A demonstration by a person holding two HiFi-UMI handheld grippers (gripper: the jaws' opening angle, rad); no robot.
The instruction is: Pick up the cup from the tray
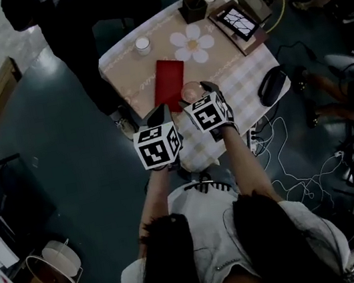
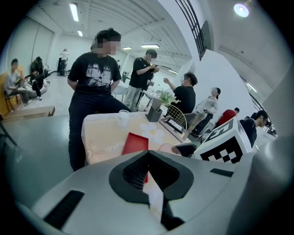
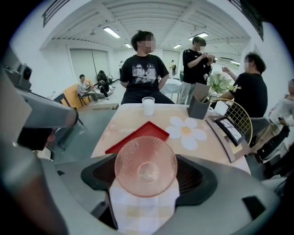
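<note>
the cup (image 3: pixel 145 166), pink dimpled glass, is gripped betw. the jaws of the right gripper (image 3: pixel 147 181), w/ one pad pressed on each side. it is seen off the red tray (image 1: pixel 169 83), just beside the tray's near right corner, over checked cloth; whether it is lifted clear of the desk (image 1: pixel 125 72) can't be told. the left gripper (image 2: pixel 148 170) is held just nearer than the tray's near edge, jaws clenched together w/ nothing betw. them. beyond the tray's far left corner a small white cup (image 1: pixel 142 44) is stood. to the tray's far right a flower-shaped mat (image 1: pixel 192 43) is laid, & further that way a dark box (image 1: pixel 194 4) w/ a plant & a framed panel (image 1: pixel 238 23). a black mouse (image 1: pixel 271 85) is seen well to the right of the tray. a person in a black t-shirt (image 3: pixel 146 69) is stood at the desk edge beyond the tray
</note>
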